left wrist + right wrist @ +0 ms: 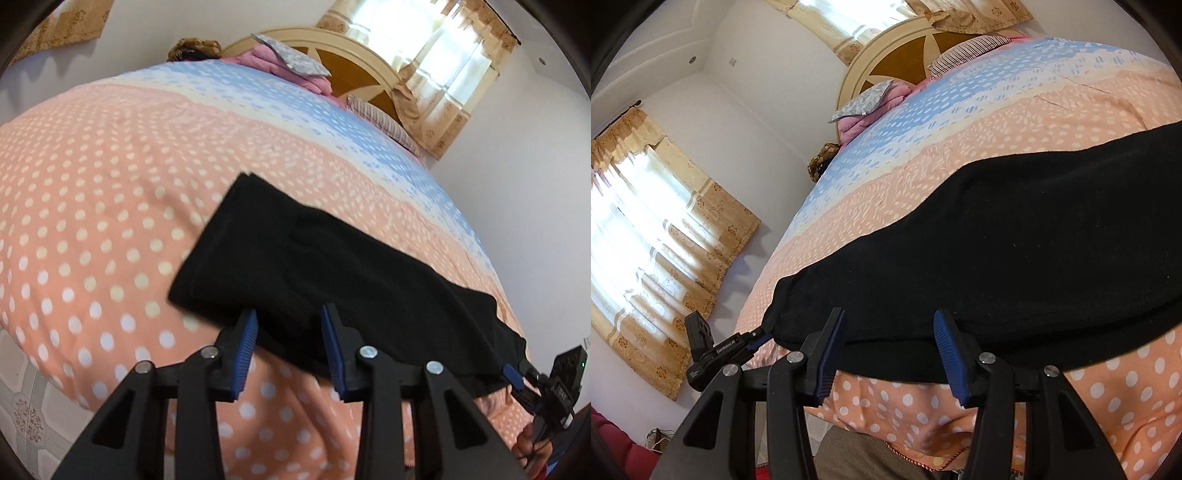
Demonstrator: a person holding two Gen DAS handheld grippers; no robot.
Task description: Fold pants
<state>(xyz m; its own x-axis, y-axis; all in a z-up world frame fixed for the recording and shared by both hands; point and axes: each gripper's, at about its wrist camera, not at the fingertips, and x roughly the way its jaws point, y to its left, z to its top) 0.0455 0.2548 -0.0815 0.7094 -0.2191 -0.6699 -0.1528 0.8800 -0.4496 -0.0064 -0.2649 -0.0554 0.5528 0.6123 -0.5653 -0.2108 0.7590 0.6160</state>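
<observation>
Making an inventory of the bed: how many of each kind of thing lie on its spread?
Black pants: 1
Pink bedding bundle: 1
Grey patterned pillow: 1
Striped pillow: 1
Total: 4, all on the dotted spread.

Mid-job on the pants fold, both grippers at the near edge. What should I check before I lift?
1. Near edge of the pants inside the left gripper gap: ok, black fabric spans it.
2. Left gripper clamped on the fabric: not ok, jaws stand apart and the pads are not pressing.
3. Near edge inside the right gripper gap: ok.
4. Right gripper clamped: not ok, jaws apart.
5. Bedspread clear of the pads: cannot tell, it wrinkles right under both grippers.
6. Pants lying flat on the bed: ok, no bunching seen.
</observation>
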